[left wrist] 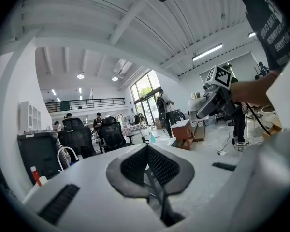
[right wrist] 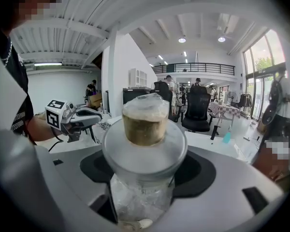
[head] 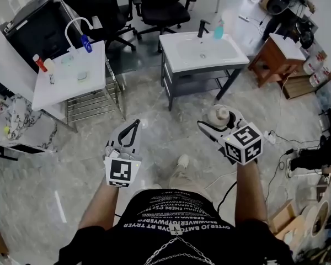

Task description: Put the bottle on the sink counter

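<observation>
My right gripper (head: 218,121) is shut on a frosted glass bottle (head: 218,115) with a wide pale collar and a tan stopper, held at waist height over the floor. In the right gripper view the bottle (right wrist: 145,129) fills the space between the jaws of that gripper (right wrist: 145,175). The white sink counter (head: 182,59) stands ahead, well beyond the bottle, with a black faucet (head: 202,27) and a teal bottle (head: 218,29) at its back edge. My left gripper (head: 135,127) is shut and holds nothing; its pads (left wrist: 157,166) meet.
A white table (head: 55,90) with small bottles and a curved tube stands at the left, a wire rack beside it. Black office chairs (head: 160,4) sit behind the sink. A wooden cabinet (head: 273,57) and cables lie at the right. The floor is grey tile.
</observation>
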`<action>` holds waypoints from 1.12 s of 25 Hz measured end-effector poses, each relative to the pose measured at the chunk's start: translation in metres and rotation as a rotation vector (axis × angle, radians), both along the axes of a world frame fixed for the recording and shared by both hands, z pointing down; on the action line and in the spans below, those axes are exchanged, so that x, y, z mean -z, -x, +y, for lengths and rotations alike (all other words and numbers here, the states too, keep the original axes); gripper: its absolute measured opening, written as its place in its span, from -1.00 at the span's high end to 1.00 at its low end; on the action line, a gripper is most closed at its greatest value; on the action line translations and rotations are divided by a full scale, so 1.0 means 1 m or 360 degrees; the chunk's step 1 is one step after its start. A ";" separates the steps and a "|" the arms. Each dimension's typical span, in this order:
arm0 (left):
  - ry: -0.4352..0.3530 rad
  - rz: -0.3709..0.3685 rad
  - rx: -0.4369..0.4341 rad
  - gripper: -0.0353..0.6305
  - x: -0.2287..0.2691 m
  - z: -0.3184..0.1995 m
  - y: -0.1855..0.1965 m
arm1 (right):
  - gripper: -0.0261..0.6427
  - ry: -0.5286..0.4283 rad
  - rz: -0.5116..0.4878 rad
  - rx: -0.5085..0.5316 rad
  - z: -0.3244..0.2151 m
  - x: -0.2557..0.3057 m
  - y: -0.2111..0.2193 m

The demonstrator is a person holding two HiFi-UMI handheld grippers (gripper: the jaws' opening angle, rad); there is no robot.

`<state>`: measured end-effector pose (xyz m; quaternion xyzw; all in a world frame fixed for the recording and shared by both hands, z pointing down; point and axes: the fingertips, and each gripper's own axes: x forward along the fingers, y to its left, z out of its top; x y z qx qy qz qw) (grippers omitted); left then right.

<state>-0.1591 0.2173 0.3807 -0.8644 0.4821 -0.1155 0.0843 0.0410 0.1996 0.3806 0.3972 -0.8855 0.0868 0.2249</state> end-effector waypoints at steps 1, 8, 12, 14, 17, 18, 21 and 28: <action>0.0000 -0.0007 0.0014 0.88 -0.001 -0.009 -0.001 | -0.07 -0.0001 -0.0001 0.0011 -0.010 -0.001 -0.003; 0.0013 -0.0038 0.0053 0.88 -0.006 -0.079 -0.025 | -0.07 0.0016 -0.0022 0.0055 -0.090 -0.007 -0.025; 0.0031 -0.0025 0.0081 0.88 -0.007 -0.120 -0.047 | -0.07 0.0028 -0.0036 0.0085 -0.136 -0.008 -0.044; 0.0043 -0.0033 0.0078 0.88 -0.007 -0.138 -0.061 | -0.07 0.0039 -0.0033 0.0100 -0.157 -0.008 -0.054; 0.0055 -0.0042 0.0089 0.88 -0.009 -0.160 -0.076 | -0.07 0.0056 -0.0028 0.0129 -0.182 -0.011 -0.065; 0.0058 -0.0043 0.0100 0.88 -0.010 -0.167 -0.080 | -0.07 0.0059 -0.0026 0.0140 -0.190 -0.012 -0.069; 0.0063 -0.0047 0.0136 0.88 -0.010 -0.189 -0.092 | -0.07 0.0063 -0.0033 0.0170 -0.213 -0.014 -0.081; 0.0059 -0.0011 0.0212 0.88 -0.008 -0.222 -0.116 | -0.07 0.0074 -0.0015 0.0259 -0.253 -0.016 -0.100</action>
